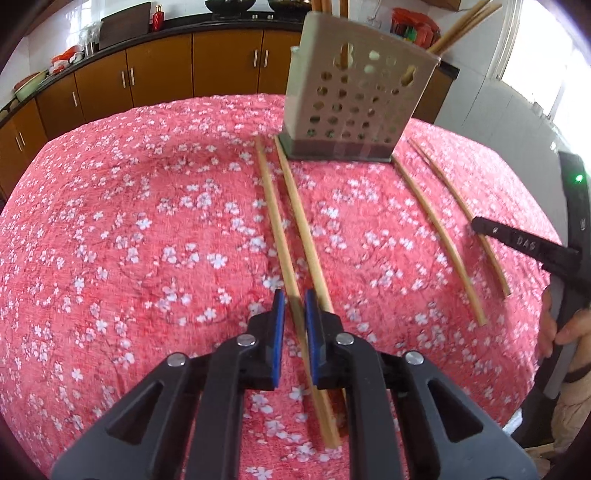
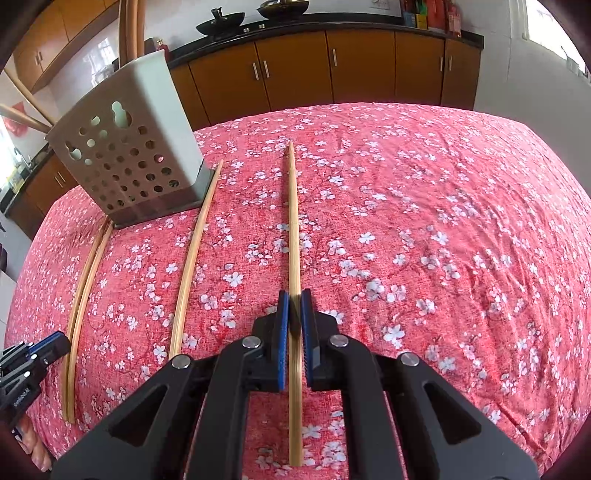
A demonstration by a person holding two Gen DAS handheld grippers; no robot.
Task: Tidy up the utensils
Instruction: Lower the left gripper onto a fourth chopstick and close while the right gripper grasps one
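Your left gripper (image 1: pixel 294 314) sits low over the pink flowered cloth (image 1: pixel 129 229), pads (image 1: pixel 279 321) apart w/ a narrow gap. One chopstick (image 1: pixel 275 225) runs between them, but you can't tell if either pad touches it; it looks straddled, not pinched. A 2nd chopstick (image 1: pixel 299 218) lies just beside it on the right, passing under the right finger, its far end touching the base of the holder (image 1: pixel 351 96). Both lie flat on the cloth, pointing toward the holder.

The holder is a pale box w/ round holes, on a dark base, standing near the far edge of the cloth. Several chopsticks already stick up out of its top.

Your right gripper (image 2: pixel 294 317) is also down at the cloth, pads (image 2: pixel 282 325) nearly together around a 3rd chopstick (image 2: pixel 293 229). A thin gap shows on each side of the stick, so no firm clamp visible; contact can't be told. That stick lies flat, straight ahead, well apart from the holder.

Between it and the holder lies a 4th chopstick (image 2: pixel 194 254), far end just beside the holder's base (image 2: pixel 207 184). In the right view the left pair shows at far left, next to the left gripper's finger.

Behind: brown cabinets (image 2: pixel 295 70) under a dark counter, two pans (image 2: pixel 221 18) on top.
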